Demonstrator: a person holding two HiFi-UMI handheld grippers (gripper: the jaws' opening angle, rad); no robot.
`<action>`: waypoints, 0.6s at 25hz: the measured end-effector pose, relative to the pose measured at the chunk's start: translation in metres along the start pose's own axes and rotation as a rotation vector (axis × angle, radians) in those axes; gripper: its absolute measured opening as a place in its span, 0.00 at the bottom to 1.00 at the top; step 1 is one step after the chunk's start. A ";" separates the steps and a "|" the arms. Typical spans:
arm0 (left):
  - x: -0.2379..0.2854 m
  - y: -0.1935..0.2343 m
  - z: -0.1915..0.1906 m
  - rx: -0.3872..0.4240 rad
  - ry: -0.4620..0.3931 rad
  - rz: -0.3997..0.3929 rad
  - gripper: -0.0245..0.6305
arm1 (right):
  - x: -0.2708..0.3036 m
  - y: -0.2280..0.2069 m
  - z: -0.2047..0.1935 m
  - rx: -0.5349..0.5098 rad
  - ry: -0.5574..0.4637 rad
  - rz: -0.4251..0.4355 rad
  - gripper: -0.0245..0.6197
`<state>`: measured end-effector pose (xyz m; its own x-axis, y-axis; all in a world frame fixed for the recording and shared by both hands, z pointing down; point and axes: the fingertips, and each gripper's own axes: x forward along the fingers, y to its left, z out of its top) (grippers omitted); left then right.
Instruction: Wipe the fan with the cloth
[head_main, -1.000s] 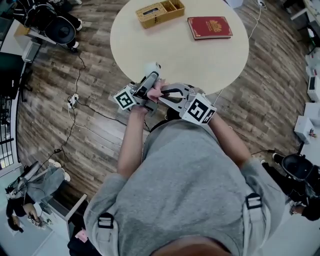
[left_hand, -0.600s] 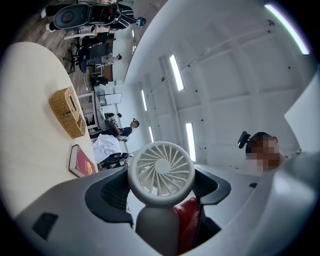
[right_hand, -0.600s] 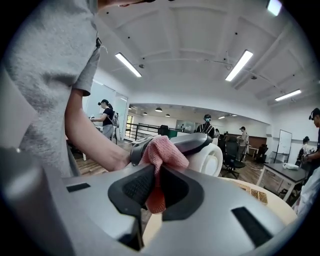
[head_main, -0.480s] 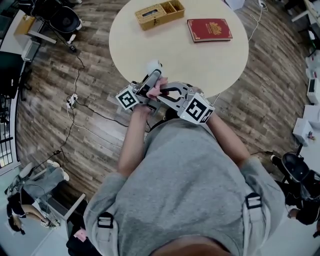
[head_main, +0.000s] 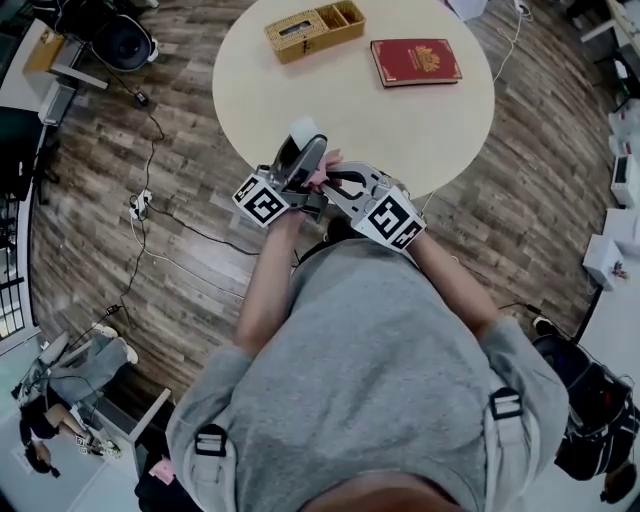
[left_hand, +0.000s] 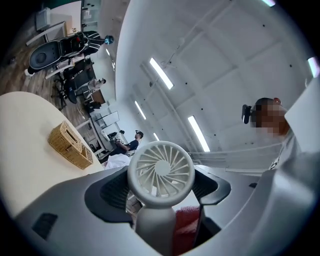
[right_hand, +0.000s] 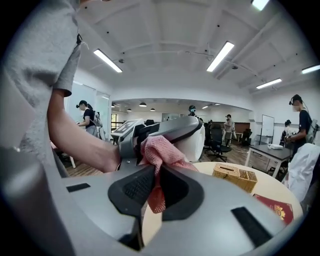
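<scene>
Head view: both grippers meet in front of the person's chest, over the near edge of the round table (head_main: 400, 120). The left gripper (head_main: 298, 168) is clamped on the fan (head_main: 303, 133), whose long axis runs away from the person, with the white head at the far end over the table. The right gripper (head_main: 332, 183) comes in from the right with the pink cloth (head_main: 322, 173) pinched in it, and the cloth touches the fan's right side, low on the stem. A basket (head_main: 313, 25) and a red book (head_main: 416, 60) lie well apart on the far side.

Left gripper view: the jaws are closed on the fan's stem just below the grille, so the fan (left_hand: 161, 172) stands upright out of the left gripper (left_hand: 162, 192). The cloth (left_hand: 187, 227) sits just right of the stem, below the head.

Right gripper view: the jaws of the right gripper (right_hand: 154, 187) are shut tight on the cloth (right_hand: 159, 152), whose bunched top presses against the left gripper (right_hand: 165, 131) and the fan's white body (right_hand: 196, 142) just beyond it.

Judging from this, the unwiped head lies farther along the fan's axis from the cloth, so the wipe likely has to travel up the stem towards it.
</scene>
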<state>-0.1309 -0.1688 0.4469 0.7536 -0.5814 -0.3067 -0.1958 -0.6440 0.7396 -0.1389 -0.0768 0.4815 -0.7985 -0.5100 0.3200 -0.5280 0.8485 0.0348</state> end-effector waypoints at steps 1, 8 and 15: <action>0.001 -0.001 0.002 0.012 -0.004 -0.002 0.62 | 0.001 -0.002 0.002 0.013 -0.004 -0.006 0.10; 0.008 -0.016 0.000 0.187 0.095 -0.008 0.62 | 0.009 -0.007 0.004 0.131 -0.010 -0.023 0.10; 0.012 -0.024 -0.005 0.277 0.186 -0.039 0.62 | 0.014 -0.009 0.000 0.207 -0.040 -0.021 0.09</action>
<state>-0.1143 -0.1579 0.4284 0.8606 -0.4691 -0.1985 -0.3081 -0.7897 0.5306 -0.1452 -0.0910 0.4855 -0.7955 -0.5356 0.2834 -0.5892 0.7928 -0.1557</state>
